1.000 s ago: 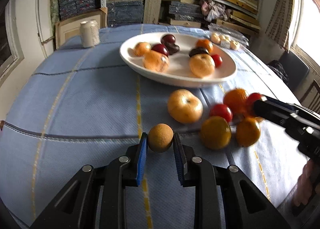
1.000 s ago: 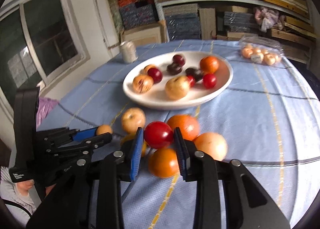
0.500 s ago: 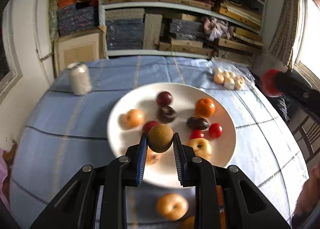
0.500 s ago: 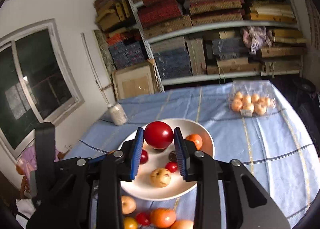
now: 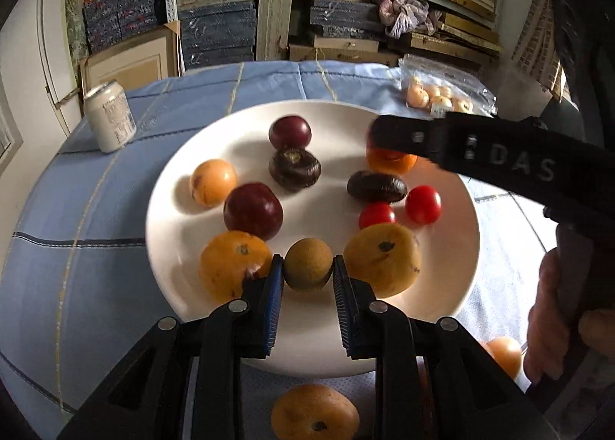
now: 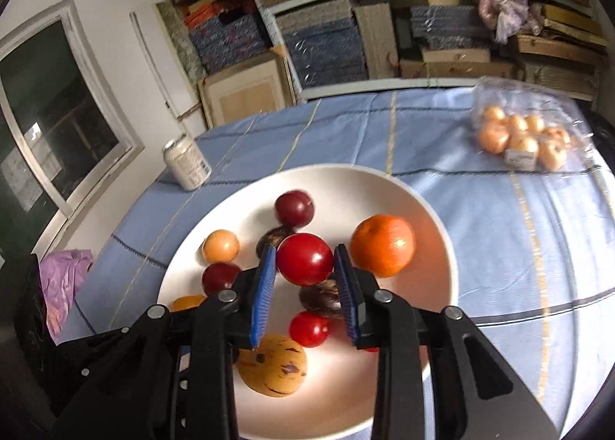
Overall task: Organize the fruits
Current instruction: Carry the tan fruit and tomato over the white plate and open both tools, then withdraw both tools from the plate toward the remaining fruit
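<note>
Over the white plate (image 5: 453, 309), my left gripper (image 5: 308, 280) pinched a small brown fruit (image 5: 307, 264) across its widest part, and my right gripper (image 6: 305, 286) pinched a red fruit (image 6: 304, 258) the same way. Both items hung above the plate and were not yet set down.

Handling, as I judged it:
- Both fruits were round, light and smooth-skinned. They would roll once released.
- The red fruit looked glossy, so likely slippery and easily bruised. Grip belonged at the equator, with modest pressure.
- The brown fruit appeared matte and firmer, and should hold more securely.

Clearance:
- The brown fruit sat between two yellow-orange fruits (image 5: 234, 269) (image 5: 382, 263), each close beside my left fingers (image 5: 273, 297). Spreading the fingers there left little room.
- Under the red fruit lay a dark fruit (image 6: 319, 295) and a small red one (image 6: 309, 328). An orange (image 6: 382, 245) stood just to the right.
- Bare plate remained toward the near rim in the left view.
- The right gripper's body crossed the plate's far right side in the left view. A collision between the two tools was possible.
- More fruit (image 5: 315, 417) remained on the worktop (image 5: 96, 286) beside the plate.
</note>
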The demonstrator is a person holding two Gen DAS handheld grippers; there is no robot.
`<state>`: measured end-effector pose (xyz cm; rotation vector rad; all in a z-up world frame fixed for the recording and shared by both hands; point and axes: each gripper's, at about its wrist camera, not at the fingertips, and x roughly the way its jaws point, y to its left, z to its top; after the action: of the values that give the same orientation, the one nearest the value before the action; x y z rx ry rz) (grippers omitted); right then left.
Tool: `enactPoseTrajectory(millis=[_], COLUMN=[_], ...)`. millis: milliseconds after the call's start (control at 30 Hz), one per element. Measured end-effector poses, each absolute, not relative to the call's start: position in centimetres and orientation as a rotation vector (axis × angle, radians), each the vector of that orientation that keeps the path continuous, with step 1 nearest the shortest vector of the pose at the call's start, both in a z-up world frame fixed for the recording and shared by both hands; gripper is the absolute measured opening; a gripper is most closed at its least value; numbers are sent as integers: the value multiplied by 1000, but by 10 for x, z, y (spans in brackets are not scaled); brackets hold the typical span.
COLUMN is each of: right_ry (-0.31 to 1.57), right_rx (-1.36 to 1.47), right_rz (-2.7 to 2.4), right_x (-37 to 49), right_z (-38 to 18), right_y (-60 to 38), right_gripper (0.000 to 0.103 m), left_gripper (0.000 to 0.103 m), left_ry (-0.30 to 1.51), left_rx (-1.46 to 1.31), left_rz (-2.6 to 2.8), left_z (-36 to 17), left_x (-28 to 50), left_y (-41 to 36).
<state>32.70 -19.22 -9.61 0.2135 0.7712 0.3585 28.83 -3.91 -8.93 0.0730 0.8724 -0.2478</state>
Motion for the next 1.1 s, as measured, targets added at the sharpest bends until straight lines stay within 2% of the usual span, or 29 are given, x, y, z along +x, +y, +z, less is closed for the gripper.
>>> enactPoseTrajectory(millis=[300, 400, 733, 767, 900, 1000, 1067, 1100], right_ry=[795, 785, 710, 685, 594, 538, 488, 446], right_rx=[221, 213, 220, 215, 204, 192, 173, 164], right_rz=[397, 396, 398, 395, 392, 404, 406, 392], right_x=[331, 329, 313, 307, 277, 247, 222, 201], right_z=[-104, -102, -73, -64, -28, -4, 6, 7], right_y=[-188, -187, -196, -196, -199, -196, -196, -199], right_gripper=[31, 37, 42, 45, 61, 68, 76, 84], left_gripper=[26, 27, 55, 61, 66, 72, 78, 79], left_ry=[906, 908, 853, 843, 790, 750, 729, 722], left_rx=[61, 60, 44, 38, 12, 2, 3, 0], left_rz=[-264, -266, -262, -261, -250, -234, -219, -209], left_z=[-100, -100, -82, -79, -60, -48, -45, -46], left_x=[291, 289, 278, 277, 266, 255, 241, 232], left_y=[-40, -40, -33, -31, -21, -14, -8, -3])
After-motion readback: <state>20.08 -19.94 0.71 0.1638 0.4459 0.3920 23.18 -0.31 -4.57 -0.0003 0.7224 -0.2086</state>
